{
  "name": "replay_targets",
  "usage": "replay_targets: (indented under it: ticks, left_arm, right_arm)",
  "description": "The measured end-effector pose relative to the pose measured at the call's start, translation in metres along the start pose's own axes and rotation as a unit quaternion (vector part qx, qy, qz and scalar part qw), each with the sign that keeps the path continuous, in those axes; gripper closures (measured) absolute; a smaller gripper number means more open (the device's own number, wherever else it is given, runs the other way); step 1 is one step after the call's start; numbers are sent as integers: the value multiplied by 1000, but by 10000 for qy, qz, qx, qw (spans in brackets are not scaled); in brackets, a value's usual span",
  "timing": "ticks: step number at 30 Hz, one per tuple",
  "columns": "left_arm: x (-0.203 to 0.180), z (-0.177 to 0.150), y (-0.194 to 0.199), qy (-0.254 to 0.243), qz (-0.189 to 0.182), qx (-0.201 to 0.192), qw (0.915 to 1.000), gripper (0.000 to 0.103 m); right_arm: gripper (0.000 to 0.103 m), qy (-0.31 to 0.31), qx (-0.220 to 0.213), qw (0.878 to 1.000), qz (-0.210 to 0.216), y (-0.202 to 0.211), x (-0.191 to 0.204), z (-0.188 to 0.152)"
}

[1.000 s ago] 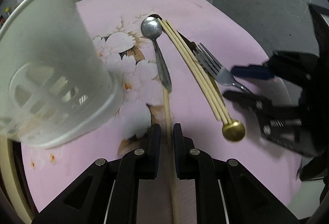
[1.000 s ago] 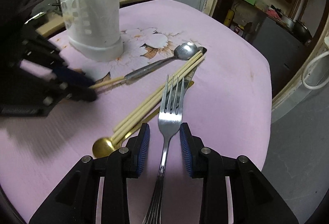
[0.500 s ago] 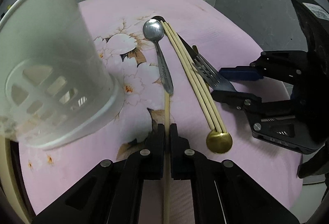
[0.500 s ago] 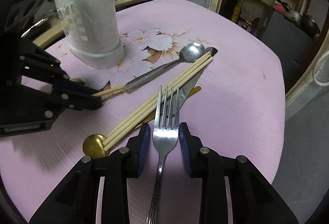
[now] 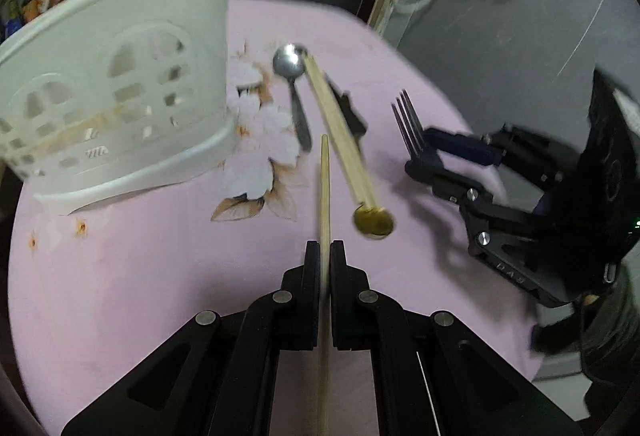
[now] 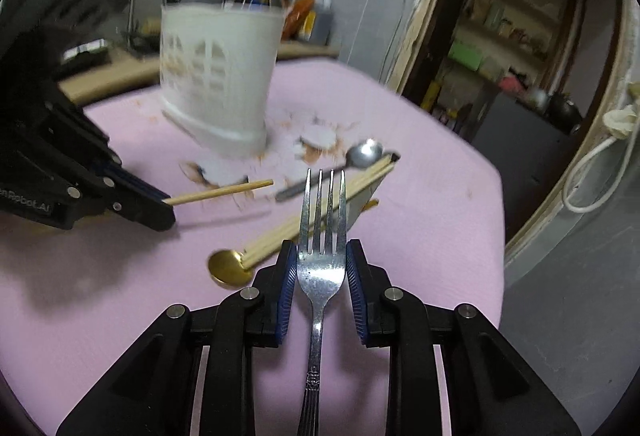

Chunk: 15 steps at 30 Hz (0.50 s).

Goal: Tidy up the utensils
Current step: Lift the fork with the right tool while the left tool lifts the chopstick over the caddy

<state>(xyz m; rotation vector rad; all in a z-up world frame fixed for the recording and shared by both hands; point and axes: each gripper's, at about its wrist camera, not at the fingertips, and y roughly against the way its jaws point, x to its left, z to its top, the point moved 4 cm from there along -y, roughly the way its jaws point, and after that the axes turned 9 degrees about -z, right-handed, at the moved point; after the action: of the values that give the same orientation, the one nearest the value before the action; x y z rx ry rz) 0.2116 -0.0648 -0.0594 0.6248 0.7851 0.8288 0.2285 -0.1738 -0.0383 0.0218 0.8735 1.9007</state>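
My left gripper is shut on a single wooden chopstick, which is lifted off the pink table and points forward. In the right wrist view that chopstick sticks out of the left gripper. My right gripper holds a steel fork raised above the table; its jaws are closing, with the blue pads against the fork's head. The white slotted utensil holder stands at the back left. A silver spoon, a bundle of chopsticks and a gold spoon lie on the cloth.
A dark knife lies partly under the chopstick bundle. The pink flowered tablecloth ends at a rounded edge on the right, with grey floor beyond. A counter with bottles stands behind the holder.
The left jaws shut on the single chopstick and lifted it off the cloth. The right gripper raised the fork from the table, and both views tilted up toward the holder.
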Motion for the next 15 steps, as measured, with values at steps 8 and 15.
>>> replay_targets:
  ticks: [8, 15]
  left_arm:
    - [-9, -3, 36, -206, -222, -1300, 9910, 100]
    - [-7, 18, 71, -213, -186, -2124, 9768, 100]
  right_arm:
    - [81, -690, -869, 9938, -72, 36, -10, 8]
    - [81, -1105, -1447, 9832, 93, 53, -15, 26]
